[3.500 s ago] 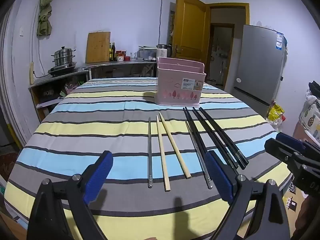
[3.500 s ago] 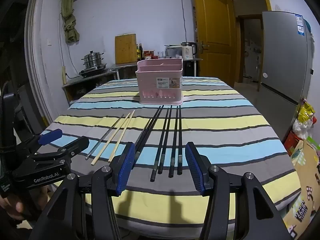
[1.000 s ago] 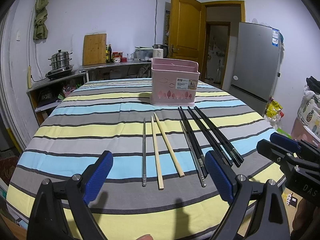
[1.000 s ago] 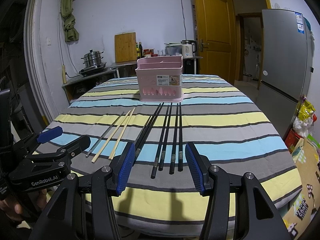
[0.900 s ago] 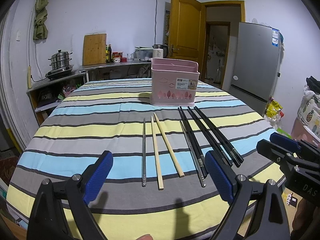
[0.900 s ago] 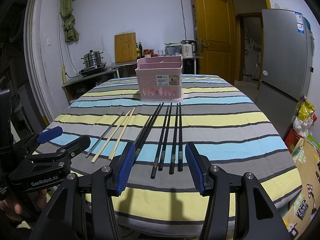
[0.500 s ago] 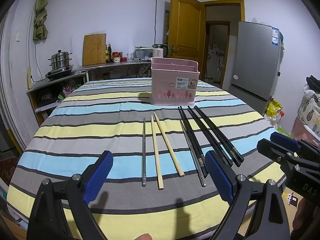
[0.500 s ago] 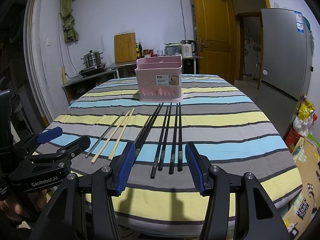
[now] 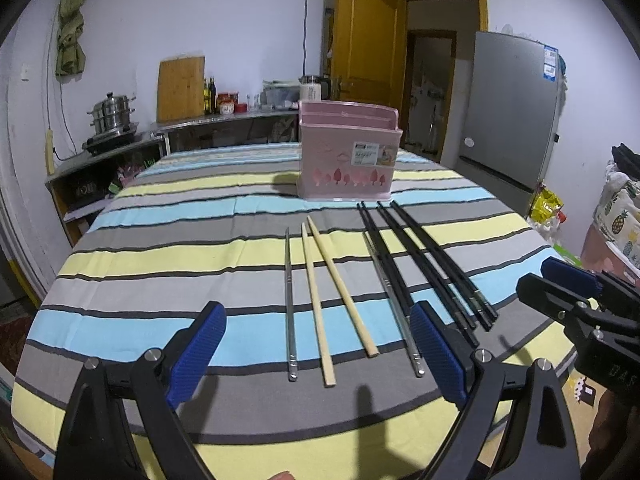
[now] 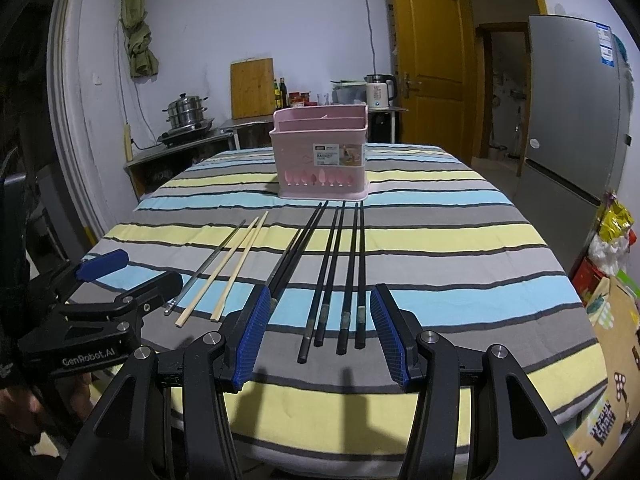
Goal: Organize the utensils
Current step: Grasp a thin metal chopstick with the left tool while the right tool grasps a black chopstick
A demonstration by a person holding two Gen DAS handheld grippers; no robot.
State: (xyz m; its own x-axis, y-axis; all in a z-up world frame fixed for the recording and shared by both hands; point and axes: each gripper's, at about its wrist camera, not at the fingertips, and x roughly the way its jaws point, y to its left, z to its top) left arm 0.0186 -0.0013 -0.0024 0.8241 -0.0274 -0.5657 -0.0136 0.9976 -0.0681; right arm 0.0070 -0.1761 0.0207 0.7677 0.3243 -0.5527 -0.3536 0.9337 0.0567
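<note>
Nothing has shifted since earlier: we hold both grippers, left gripper [image 9: 316, 354] and right gripper [image 10: 320, 336], jaws spread and empty. All chopsticks [image 10: 340, 272] lie unsorted; pink holder [image 10: 320, 156] at twelve o'clock is unfilled as far as visible.

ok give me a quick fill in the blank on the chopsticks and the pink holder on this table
1. The pink holder stands at the far end of the ____ chopsticks.
2. The two wooden chopsticks lie between two ____ ones.
3. Both the left gripper and the right gripper are ____ and hold nothing.

Missing words: black; metal; open
</note>
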